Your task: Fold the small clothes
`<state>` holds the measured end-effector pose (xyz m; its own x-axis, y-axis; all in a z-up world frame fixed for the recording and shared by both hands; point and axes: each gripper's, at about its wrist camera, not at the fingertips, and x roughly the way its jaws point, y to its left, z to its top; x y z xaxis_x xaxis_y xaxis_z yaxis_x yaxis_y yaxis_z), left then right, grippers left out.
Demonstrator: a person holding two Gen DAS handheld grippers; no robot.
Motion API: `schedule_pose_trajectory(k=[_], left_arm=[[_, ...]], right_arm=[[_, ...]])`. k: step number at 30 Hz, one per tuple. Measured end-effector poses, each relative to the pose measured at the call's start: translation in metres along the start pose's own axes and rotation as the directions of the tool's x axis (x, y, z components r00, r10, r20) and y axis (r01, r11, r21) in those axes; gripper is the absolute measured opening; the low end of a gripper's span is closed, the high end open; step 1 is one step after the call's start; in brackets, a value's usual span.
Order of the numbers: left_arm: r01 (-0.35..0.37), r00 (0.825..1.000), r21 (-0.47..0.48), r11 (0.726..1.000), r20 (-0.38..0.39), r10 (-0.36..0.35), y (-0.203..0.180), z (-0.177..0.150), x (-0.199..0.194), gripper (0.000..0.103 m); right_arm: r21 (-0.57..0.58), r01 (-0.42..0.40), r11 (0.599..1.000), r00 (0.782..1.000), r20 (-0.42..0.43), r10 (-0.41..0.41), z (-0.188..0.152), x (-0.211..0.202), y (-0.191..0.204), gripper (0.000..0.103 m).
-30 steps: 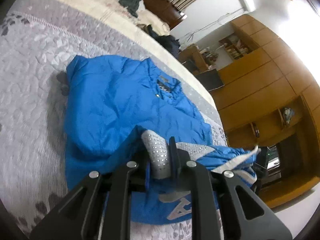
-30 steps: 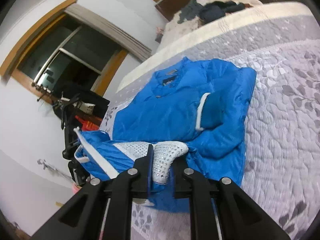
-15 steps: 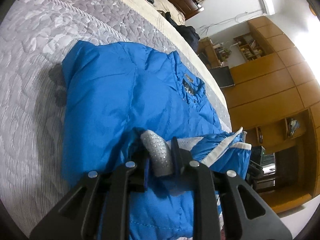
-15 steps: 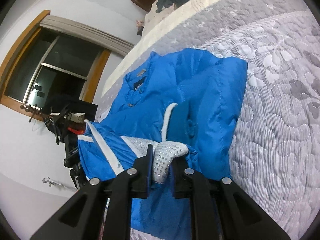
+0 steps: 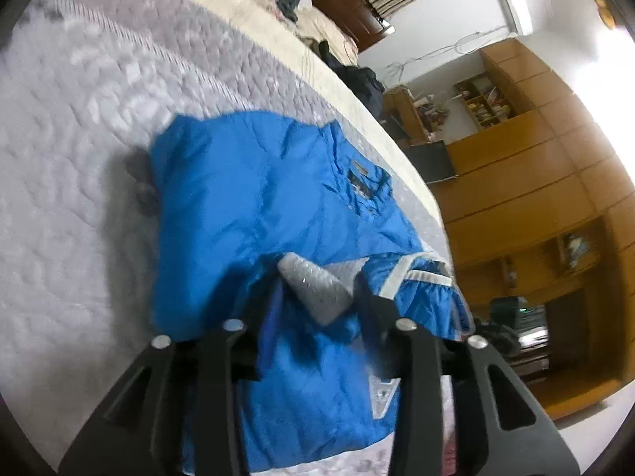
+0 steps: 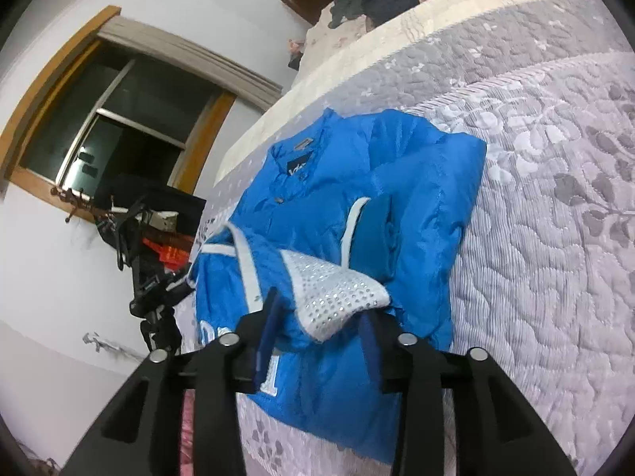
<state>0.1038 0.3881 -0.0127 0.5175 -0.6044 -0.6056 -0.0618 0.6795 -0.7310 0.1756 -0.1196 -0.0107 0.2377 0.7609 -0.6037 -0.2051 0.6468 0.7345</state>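
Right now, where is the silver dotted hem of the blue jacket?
The silver dotted hem is folded up over the blue jacket on the grey quilt, between both hand-held grippers' spread fingers in each wrist view.

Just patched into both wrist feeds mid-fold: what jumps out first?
A bright blue jacket sprawls across the grey quilted bedspread, filling the middle of both views. Its hem is turned up, showing silver dotted lining between the open right tongs; the left tongs look open around the same lining.
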Motion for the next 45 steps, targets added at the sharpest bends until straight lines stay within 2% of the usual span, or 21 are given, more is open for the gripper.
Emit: schedule_pose_trajectory(k=[1,3,4,7,11,13,16,19,23,24,26,27,28,30,31,32,34,36,39,42,45], left_arm=[[-0.028,0.999,0.022,0.999,0.021,0.028,-0.003,-0.002,-0.006,0.042],[-0.056,0.998,0.055,0.997,0.043,0.054,-0.006,-0.004,-0.015,0.042],[-0.072,0.996,0.071,0.995,0.055,0.069,-0.009,-0.006,-0.019,0.042],[-0.164,0.984,0.141,0.976,0.101,0.150,-0.020,-0.012,-0.029,0.047],[-0.312,0.947,0.263,0.913,0.166,0.275,-0.046,-0.021,-0.029,0.055],[-0.345,0.937,0.330,0.879,0.184,0.298,-0.060,-0.022,-0.023,0.061],[-0.387,0.921,0.398,0.832,0.197,0.334,-0.075,-0.021,-0.009,0.063],[-0.423,0.906,0.452,0.785,0.208,0.368,-0.079,-0.015,0.009,0.064],[-0.433,0.901,0.517,0.739,0.214,0.378,-0.079,-0.011,0.032,0.064],[-0.427,0.903,0.529,0.733,0.212,0.373,-0.079,-0.010,0.036,0.064],[-0.417,0.907,0.551,0.723,0.206,0.366,-0.079,-0.009,0.046,0.066],[-0.420,0.905,0.562,0.712,0.207,0.371,-0.079,-0.009,0.051,0.069],[-0.424,0.903,0.568,0.705,0.207,0.376,-0.079,-0.009,0.055,0.069],[-0.440,0.895,0.570,0.694,0.218,0.389,-0.080,-0.009,0.062,0.067],[-0.448,0.891,0.571,0.687,0.230,0.390,-0.081,-0.009,0.063,0.055],[-0.457,0.887,0.573,0.680,0.240,0.394,-0.083,-0.011,0.065,0.048],[-0.489,0.870,0.575,0.656,0.269,0.413,-0.085,-0.013,0.067,0.024],[-0.498,0.866,0.571,0.653,0.289,0.408,-0.088,-0.016,0.064,0.017],[-0.497,0.868,0.551,0.671,0.330,0.371,-0.095,-0.022,0.050,0.012],[-0.502,0.858,0.527,0.685,0.403,0.318,-0.109,-0.029,0.025,0.012],[-0.493,0.848,0.499,0.713,0.458,0.267,-0.123,-0.027,0.001,0.011]], right_arm=[[-0.007,0.006,1.000,1.000,0.003,-0.006,-0.002,-0.003,0.002,0.062],[-0.027,0.065,0.998,0.997,0.052,-0.063,-0.007,-0.015,0.009,0.091],[-0.050,0.105,0.993,0.990,0.096,-0.100,-0.009,-0.025,0.013,0.091],[-0.075,0.129,0.989,0.982,0.151,-0.117,-0.011,-0.045,0.019,0.091],[-0.202,0.281,0.938,0.948,0.211,-0.239,-0.016,-0.051,0.044,0.091],[-0.255,0.306,0.917,0.943,0.211,-0.256,-0.016,-0.044,0.055,0.091],[-0.302,0.324,0.897,0.942,0.190,-0.276,-0.011,-0.026,0.065,0.091],[-0.345,0.369,0.863,0.929,0.159,-0.333,0.001,-0.001,0.063,0.090],[-0.392,0.408,0.824,0.912,0.129,-0.390,0.008,0.028,0.057,0.090],[-0.397,0.415,0.818,0.908,0.122,-0.402,0.010,0.035,0.055,0.089],[-0.411,0.414,0.812,0.907,0.105,-0.409,0.013,0.049,0.050,0.078],[-0.417,0.417,0.808,0.905,0.104,-0.413,0.013,0.053,0.048,0.064],[-0.427,0.436,0.792,0.895,0.117,-0.430,0.012,0.056,0.048,0.045],[-0.452,0.447,0.772,0.890,0.140,-0.433,0.007,0.056,0.050,0.033],[-0.460,0.442,0.770,0.894,0.158,-0.419,0.004,0.053,0.052,0.025],[-0.464,0.436,0.771,0.898,0.167,-0.407,0.002,0.049,0.053,0.021],[-0.455,0.423,0.784,0.906,0.191,-0.377,-0.001,0.037,0.056,0.017],[-0.436,0.404,0.804,0.915,0.210,-0.345,-0.002,0.024,0.059,0.015],[-0.425,0.362,0.830,0.929,0.233,-0.286,-0.007,0.006,0.068,0.014],[-0.429,0.339,0.837,0.933,0.265,-0.243,-0.010,-0.011,0.083,0.014],[-0.419,0.321,0.849,0.932,0.297,-0.206,-0.004,-0.026,0.097,0.014]])
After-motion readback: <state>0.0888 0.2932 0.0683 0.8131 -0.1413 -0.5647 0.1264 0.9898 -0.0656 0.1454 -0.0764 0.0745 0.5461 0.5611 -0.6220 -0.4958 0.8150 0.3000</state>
